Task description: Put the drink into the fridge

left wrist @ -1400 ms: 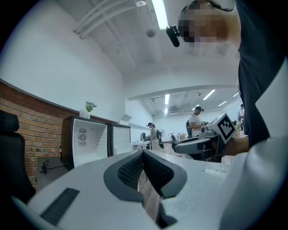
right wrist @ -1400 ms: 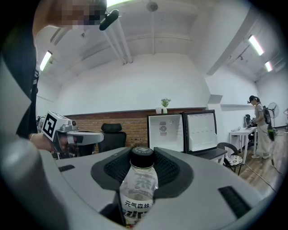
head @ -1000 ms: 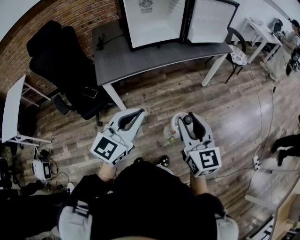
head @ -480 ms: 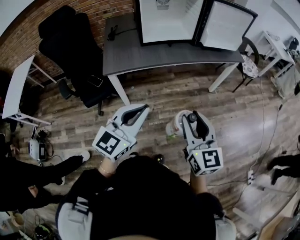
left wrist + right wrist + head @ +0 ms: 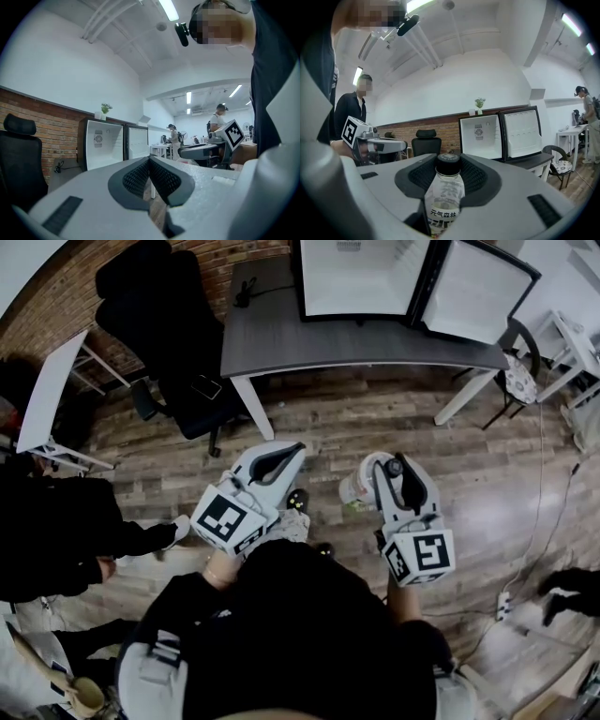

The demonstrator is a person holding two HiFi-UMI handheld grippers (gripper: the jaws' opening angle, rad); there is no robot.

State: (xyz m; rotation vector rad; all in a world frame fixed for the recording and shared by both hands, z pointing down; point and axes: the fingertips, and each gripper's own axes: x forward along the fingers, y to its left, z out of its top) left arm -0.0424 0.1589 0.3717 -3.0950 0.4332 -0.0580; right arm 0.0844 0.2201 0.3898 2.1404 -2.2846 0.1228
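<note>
The drink bottle (image 5: 446, 194), clear with a black cap and a white label, stands upright between the pads of my right gripper (image 5: 448, 169), which is shut on it. From the head view the bottle (image 5: 360, 486) hangs over the wooden floor in that gripper (image 5: 398, 468). My left gripper (image 5: 287, 452) is level with it on the left, shut, its pads (image 5: 140, 176) meeting with nothing between them. The small fridge (image 5: 361, 277) stands open on the grey table (image 5: 328, 338) ahead, its white inside bare, with the door (image 5: 478, 292) swung to the right.
A black office chair (image 5: 178, 324) stands left of the table by the brick wall. A white side table (image 5: 52, 395) is at far left. A person in dark clothes (image 5: 66, 531) stands close on my left. Another chair (image 5: 520, 381) and cables lie to the right.
The view has drawn nearer to the table and the fridge has slid right in the picture. Both grippers keep their pose, the bottle still held. The person at left has come into view.
</note>
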